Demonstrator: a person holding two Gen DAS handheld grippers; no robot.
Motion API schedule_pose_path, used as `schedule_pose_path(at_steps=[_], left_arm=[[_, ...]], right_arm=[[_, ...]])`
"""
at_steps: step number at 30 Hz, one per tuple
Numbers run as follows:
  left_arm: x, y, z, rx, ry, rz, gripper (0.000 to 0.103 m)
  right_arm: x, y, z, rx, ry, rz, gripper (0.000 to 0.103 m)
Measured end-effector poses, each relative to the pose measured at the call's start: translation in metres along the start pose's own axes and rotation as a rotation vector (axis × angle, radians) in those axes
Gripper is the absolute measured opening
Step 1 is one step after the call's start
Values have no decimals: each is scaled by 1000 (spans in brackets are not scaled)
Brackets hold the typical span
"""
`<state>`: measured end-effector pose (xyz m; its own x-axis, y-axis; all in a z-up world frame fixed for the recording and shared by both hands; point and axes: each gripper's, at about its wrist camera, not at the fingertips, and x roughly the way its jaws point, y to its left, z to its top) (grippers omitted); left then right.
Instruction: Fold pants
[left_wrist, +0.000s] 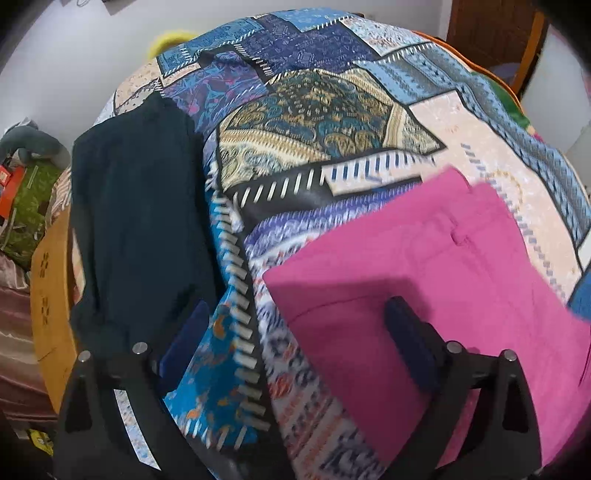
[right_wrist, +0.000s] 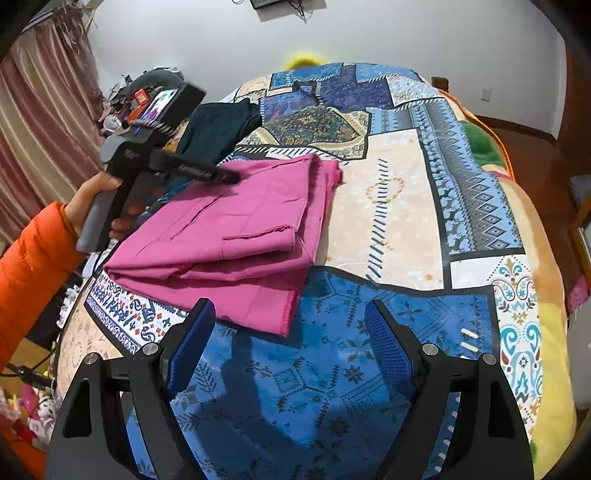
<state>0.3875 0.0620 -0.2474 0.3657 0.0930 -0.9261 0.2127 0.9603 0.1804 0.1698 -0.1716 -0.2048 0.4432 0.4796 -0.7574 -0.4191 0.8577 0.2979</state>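
- The right gripper (right_wrist: 290, 341) hangs over the near edge of the bed, jaws spread wide and empty; its ribbed blue pads (right_wrist: 386, 350) frame bare blue-patterned bedspread (right_wrist: 399, 206).
- Just beyond its left finger lie the pink pants (right_wrist: 236, 229), already folded into a layered rectangle towards the bed's near left side. Their nearest corner, with a stitched hem, points at this gripper.
- The bundle's long axis runs from the near left edge away and rightwards towards the middle of the bed. A patch pocket faces up, and loose layered edges show at the far right end.
- The cloth looks like a thin, matte woven cotton, soft and limp, so I judge it would sag if lifted at one point.
- The left gripper (left_wrist: 295, 332), also spread and holding nothing, hovers over the pants' far left side, one finger above the pink cloth; it is the nearer tool to the bundle.
- A dark garment (left_wrist: 140, 221) lies beyond, along the bed's far left edge, apart from the pants.
- The quilted patchwork bedspread is printed and slightly puffy.
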Motion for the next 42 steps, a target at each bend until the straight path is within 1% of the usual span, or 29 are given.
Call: schedule_pose_path(at_steps=[5, 7, 13, 17, 19, 21, 23, 25, 27, 29, 31, 33, 34, 35, 36, 37, 38, 39, 40, 41, 42], left_arm=[[-25, 4, -31, 6, -17, 63, 98], [-35, 7, -45, -7, -22, 68, 98], [-64, 13, -86, -89, -35, 27, 98], [-85, 2, -105, -101, -96, -11, 97], [-89, -2, -108, -119, -113, -51, 97], [-89, -3, -108, -155, -116, -113, 94], [-85, -5, -103, -183, -113, -143, 92], [-82, -7, -98, -197, -107, -156, 86], [-80, -9, -93, -202, -110, -163, 83], [-79, -12, -89, -184, -127, -145, 82], [-77, -11, -85, -171, -139, -112, 79], [-74, -5, -83, -176, -134, -98, 73], [-72, -1, -84, -185, -132, -97, 72], [-72, 3, -84, -197, -131, -102, 70], [-74, 8, -86, -209, -134, -119, 66], [-76, 11, -87, -215, -142, -137, 60], [-79, 13, -89, -213, -152, -134, 56], [-81, 14, -91, -208, -159, -125, 47], [-82, 15, -93, -204, -160, -119, 41], [-80, 16, -95, -204, -150, -119, 27], [-77, 18, -98, -206, -139, -117, 17]], right_arm=[[-2, 5, 3, -5, -21, -6, 81], [-5, 8, 5, -8, -37, -3, 81], [-12, 15, 13, -15, -77, -3, 81], [-9, 18, 16, 1, -69, 24, 81], [-1, 19, 14, 12, -44, 41, 81], [7, 19, 12, 17, -20, 41, 81], [18, 16, 10, 29, 5, 33, 81], [26, 12, 10, 31, 21, 27, 80], [33, 8, 13, 29, 26, 8, 80], [41, 4, 19, 14, 27, -17, 80], [47, 1, 26, -7, 27, -51, 77], [54, -5, 33, -20, 35, -79, 70], [56, -8, 35, -22, 38, -87, 68], [59, -11, 38, -20, 42, -94, 64], [60, -14, 40, -14, 47, -92, 60], [59, -16, 42, -6, 53, -82, 58], [57, -17, 45, 3, 54, -65, 53], [55, -18, 46, 7, 50, -52, 50], [54, -18, 45, 7, 48, -42, 50], [53, -17, 45, 8, 50, -33, 49], [55, -17, 44, 6, 56, -30, 45]])
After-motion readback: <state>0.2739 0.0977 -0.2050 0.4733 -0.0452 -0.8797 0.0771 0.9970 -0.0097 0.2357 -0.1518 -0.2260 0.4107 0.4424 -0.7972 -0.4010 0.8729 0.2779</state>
